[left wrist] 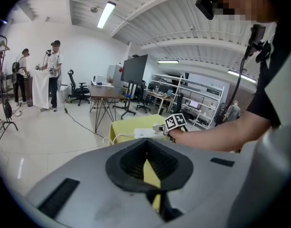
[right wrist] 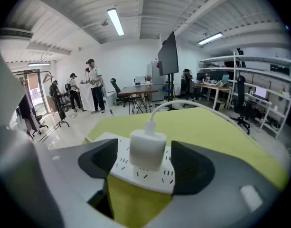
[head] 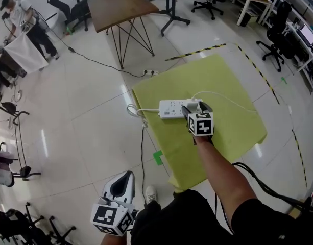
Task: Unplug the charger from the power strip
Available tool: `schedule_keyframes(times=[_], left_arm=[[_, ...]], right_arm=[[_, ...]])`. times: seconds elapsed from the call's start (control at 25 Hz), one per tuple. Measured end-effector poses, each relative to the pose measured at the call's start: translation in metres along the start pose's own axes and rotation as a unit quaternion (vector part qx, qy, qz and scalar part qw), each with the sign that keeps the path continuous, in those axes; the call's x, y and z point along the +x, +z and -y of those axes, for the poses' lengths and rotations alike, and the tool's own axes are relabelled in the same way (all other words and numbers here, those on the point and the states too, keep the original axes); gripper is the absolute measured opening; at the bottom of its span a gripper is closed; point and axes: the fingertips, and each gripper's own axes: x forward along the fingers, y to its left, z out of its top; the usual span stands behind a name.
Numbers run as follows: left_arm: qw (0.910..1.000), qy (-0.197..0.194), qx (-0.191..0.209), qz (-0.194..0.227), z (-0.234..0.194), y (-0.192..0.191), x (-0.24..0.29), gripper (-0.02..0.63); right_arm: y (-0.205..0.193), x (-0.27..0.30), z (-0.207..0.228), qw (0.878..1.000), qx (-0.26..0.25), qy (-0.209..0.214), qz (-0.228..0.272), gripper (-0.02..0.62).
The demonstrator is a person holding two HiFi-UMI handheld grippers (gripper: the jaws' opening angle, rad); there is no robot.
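Note:
A white power strip [head: 171, 108] lies on a table under a yellow-green cloth [head: 227, 80]. A white charger [right wrist: 147, 148] stands plugged into it, its white cable [head: 220, 94] curving away over the cloth. My right gripper [head: 196, 109] is open and straddles the charger. In the right gripper view its black pads [right wrist: 100, 158] stand apart on either side of the charger and touch nothing. My left gripper [head: 121, 181] hangs low off the table's near left corner, jaws together with nothing in them. From the left gripper view, the strip [left wrist: 144, 133] lies far ahead.
The strip's own white cord [head: 134, 111] loops off the table's left edge. A wooden table [head: 120, 6] on wire legs stands beyond, with a black cable [head: 95, 60] across the floor. A person [head: 23, 24] with a white cloth stands far left. Office chairs and desks line the back right.

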Motion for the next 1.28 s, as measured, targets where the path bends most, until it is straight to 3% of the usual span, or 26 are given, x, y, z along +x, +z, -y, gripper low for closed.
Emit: schedule_keyframes(times=[0.12,0.28,0.76,1.08,1.28], left_arm=[[0.9999,0.005,0.0,-0.011,0.003,-0.006,0.007,0.006],[0.9998,-0.009,0.01,-0.017,0.012,-0.009,0.018,0.006],[0.9999,-0.008,0.01,-0.006,0.002,-0.007,0.011,0.006],[0.9985,-0.05,0.016,0.012,0.006,0.004,0.014,0.006],[0.9971,-0.067,0.024,0.025,-0.002,0.008,0.014,0.006]], right_arm=[[0.001,0.016,0.003,1.0,-0.01,0.001,-0.004,0.345],[0.0,0.021,0.004,1.0,-0.028,-0.004,-0.003,0.285],[0.015,-0.011,-0.013,0.999,0.003,0.036,0.025,0.272],[-0.053,-0.099,-0.066,0.991,0.021,0.126,-0.042,0.272],[-0.117,-0.147,-0.083,0.985,0.013,0.143,-0.097,0.272]])
